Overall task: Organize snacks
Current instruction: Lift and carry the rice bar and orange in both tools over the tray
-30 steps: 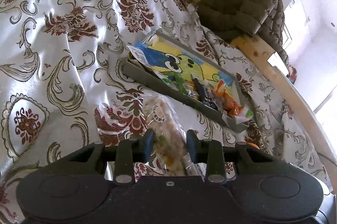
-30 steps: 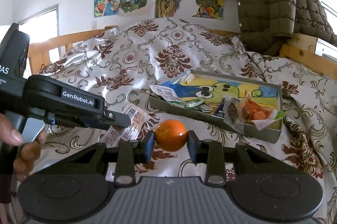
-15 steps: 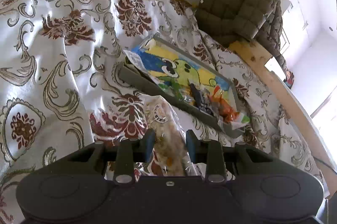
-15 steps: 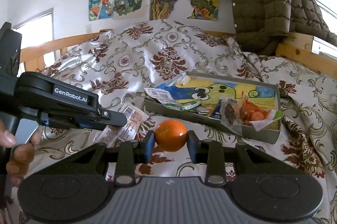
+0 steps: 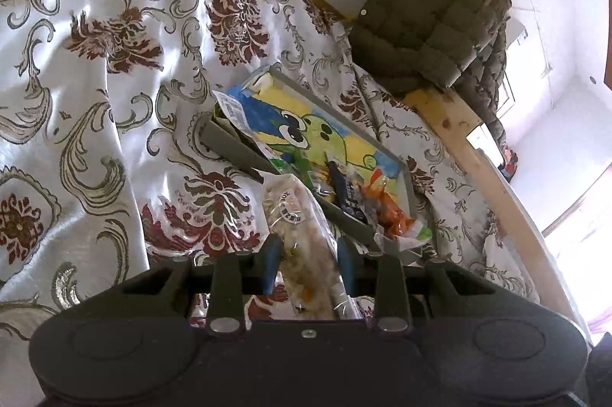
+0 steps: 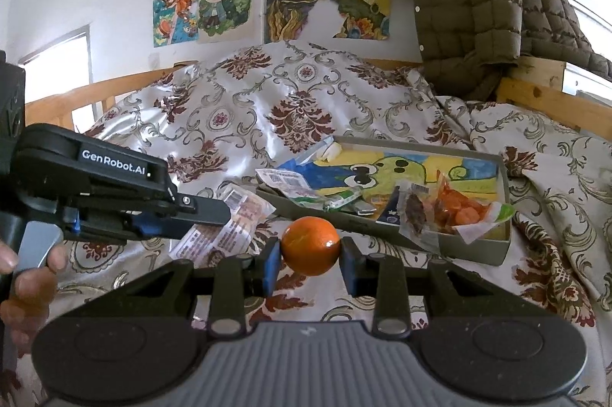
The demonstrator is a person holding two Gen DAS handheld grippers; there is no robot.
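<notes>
my right gripper (image 6: 310, 259) is clamped on an orange (image 6: 310, 245), held above the bedspread (image 6: 267, 108) just short of the grey tray (image 6: 474, 248). my left gripper (image 5: 308, 263) grips a clear snack packet (image 5: 296, 215), its far end at the tray's near wall.

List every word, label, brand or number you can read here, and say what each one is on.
"GenRobot.AI": white lettering on the side of the left hand-held gripper.
Round label on the clear snack bag: printed characters, too blurred to read.
Barcode labels on the white packet at the tray edge: too small to read.
Print on the pink wrappers: illegible.
</notes>
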